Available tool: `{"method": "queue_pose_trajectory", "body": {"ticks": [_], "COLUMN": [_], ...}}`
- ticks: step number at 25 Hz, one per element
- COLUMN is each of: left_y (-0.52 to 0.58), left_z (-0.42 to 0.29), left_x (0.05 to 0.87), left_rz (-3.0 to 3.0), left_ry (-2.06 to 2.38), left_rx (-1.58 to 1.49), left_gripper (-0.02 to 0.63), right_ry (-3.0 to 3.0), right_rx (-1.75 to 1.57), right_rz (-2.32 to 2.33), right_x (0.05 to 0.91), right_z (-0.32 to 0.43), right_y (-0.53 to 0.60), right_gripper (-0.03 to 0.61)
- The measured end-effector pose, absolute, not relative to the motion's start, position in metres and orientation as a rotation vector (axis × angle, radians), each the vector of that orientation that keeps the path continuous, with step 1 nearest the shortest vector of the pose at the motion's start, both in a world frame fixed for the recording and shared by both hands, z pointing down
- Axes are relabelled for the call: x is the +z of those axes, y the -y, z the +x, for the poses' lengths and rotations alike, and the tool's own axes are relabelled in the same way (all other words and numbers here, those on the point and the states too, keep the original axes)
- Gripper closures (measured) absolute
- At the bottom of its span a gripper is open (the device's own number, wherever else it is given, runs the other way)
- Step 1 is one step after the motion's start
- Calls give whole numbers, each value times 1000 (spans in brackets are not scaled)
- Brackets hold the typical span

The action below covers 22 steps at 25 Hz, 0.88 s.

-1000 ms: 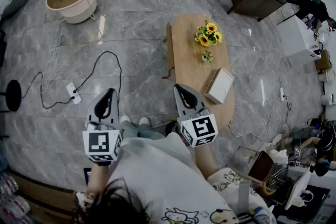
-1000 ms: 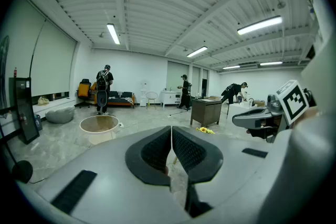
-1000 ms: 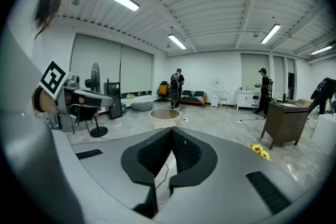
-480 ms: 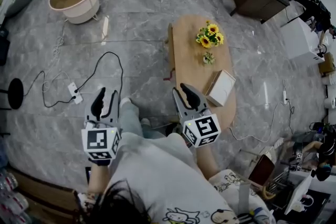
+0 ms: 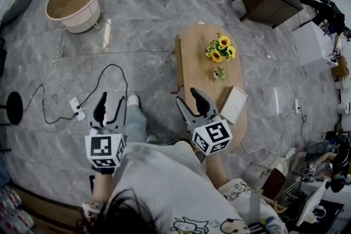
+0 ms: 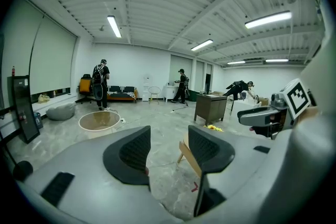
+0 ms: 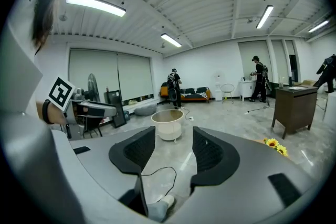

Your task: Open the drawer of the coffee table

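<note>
Left gripper (image 5: pixel 109 104) and right gripper (image 5: pixel 191 100) are both opening up, nothing between the jaws, and the table (image 5: pixel 200 60) sits at 1 o'clock, so I'd get low, find the drawer (can't see it yet) and pull straight.

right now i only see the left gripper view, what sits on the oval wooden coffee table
observer: head view shows yellow sunflowers mid-top on the wooden table and a flat white box toward its near end
operator: where's the right gripper
observer: the right gripper hangs by the table's near left edge, jaws opening, nothing between them
operator: anything on the floor
observer: a black cable and a white power strip lie on the grey marble floor, left of the table
</note>
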<state>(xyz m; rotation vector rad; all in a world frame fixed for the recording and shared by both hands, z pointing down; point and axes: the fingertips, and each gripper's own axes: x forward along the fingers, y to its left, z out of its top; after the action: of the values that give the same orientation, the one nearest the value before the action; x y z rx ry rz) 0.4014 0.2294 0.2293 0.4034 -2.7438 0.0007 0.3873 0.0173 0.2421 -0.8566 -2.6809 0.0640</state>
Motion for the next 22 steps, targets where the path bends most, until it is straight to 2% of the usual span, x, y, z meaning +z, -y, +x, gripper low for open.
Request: {"method": "queue_pose_trajectory", "body": {"ticks": [13, 22], "left_y": [-276, -323], "left_z": [205, 135], "left_x": [216, 219], "left_rz": [532, 546], "left_ry": [2722, 2714], "left_rx": [11, 17], "left_gripper": [377, 374], "right_ry": [2735, 2741], "right_rx": [68, 88], "right_rz": [-754, -644], "right_x": [219, 223], "right_z": [207, 141], "right_y": [-60, -79], "right_gripper": [360, 359]}}
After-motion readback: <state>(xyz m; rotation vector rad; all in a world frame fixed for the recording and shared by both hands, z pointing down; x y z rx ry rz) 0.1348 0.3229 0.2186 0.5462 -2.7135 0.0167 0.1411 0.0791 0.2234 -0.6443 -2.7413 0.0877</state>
